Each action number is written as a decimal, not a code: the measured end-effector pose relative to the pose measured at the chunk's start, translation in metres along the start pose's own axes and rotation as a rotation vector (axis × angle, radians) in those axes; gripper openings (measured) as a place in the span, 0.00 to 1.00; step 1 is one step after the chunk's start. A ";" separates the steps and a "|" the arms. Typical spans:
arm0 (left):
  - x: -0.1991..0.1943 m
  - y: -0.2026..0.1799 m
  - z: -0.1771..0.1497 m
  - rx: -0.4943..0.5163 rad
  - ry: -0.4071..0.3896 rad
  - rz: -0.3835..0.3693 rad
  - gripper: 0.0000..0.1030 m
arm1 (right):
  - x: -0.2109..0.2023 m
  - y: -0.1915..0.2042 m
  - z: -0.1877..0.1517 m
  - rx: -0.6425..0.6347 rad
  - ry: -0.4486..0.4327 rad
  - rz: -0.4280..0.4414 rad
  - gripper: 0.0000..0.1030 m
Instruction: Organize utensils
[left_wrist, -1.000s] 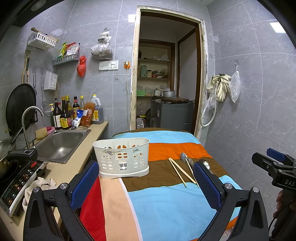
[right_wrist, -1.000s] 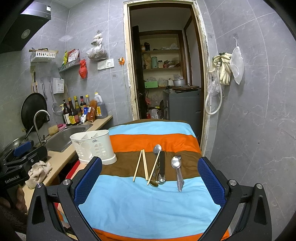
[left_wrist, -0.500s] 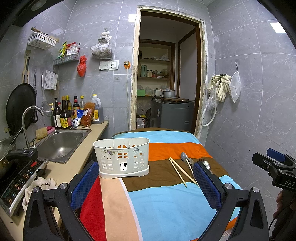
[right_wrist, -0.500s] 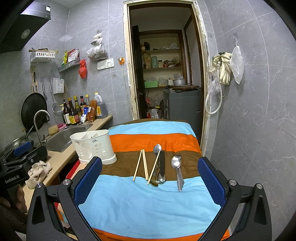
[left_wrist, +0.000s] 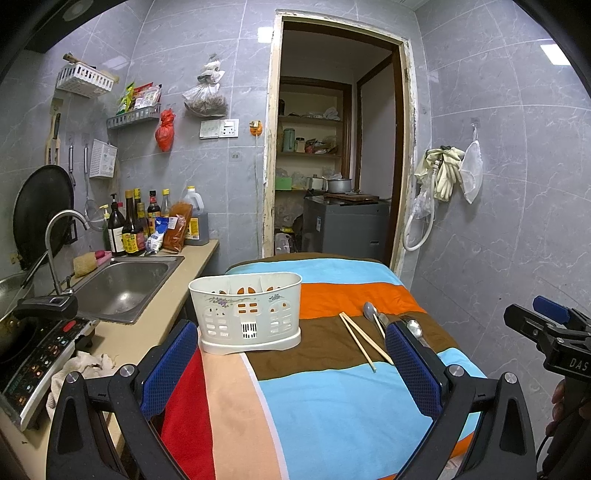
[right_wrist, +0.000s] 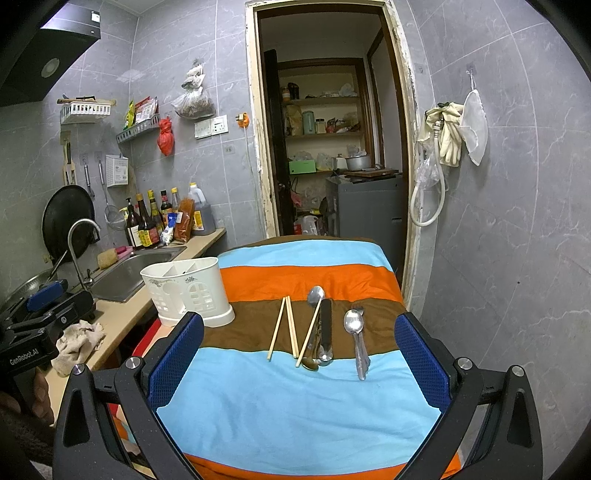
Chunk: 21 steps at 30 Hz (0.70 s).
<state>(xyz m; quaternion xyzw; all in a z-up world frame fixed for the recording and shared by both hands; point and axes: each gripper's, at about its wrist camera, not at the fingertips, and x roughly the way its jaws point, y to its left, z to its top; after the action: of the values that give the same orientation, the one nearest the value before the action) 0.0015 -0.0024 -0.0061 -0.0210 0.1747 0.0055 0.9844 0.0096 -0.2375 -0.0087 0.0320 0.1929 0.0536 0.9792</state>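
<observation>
While both jaws gape empty, left gripper (right_wrist: 22, 347) reads "GenRobot.AI", right gripper (left_wrist: 565, 354) "DAS"; chopsticks (right_wrist: 284, 326) lie unheld

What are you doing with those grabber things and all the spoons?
A person holds a gripper in each hand, getting ready to tidy utensils. Both the left gripper and the right gripper are open and hold nothing. The chopsticks and spoons lie on the striped cloth. The white holder stands on the cloth to their left, and none of them has gone into it yet.
</observation>
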 end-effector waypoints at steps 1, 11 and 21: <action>0.004 0.000 -0.002 -0.001 0.001 0.001 0.99 | 0.000 0.000 0.000 -0.001 0.000 0.000 0.98; 0.007 0.014 -0.003 -0.010 0.013 0.017 0.99 | 0.002 0.006 -0.008 0.004 0.003 0.003 0.98; 0.011 0.018 -0.002 -0.010 0.021 0.014 0.99 | 0.015 0.012 -0.001 0.008 0.014 -0.022 0.98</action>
<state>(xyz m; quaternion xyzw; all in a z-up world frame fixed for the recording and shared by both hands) 0.0113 0.0152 -0.0122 -0.0245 0.1849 0.0132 0.9824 0.0218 -0.2241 -0.0144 0.0333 0.2005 0.0424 0.9782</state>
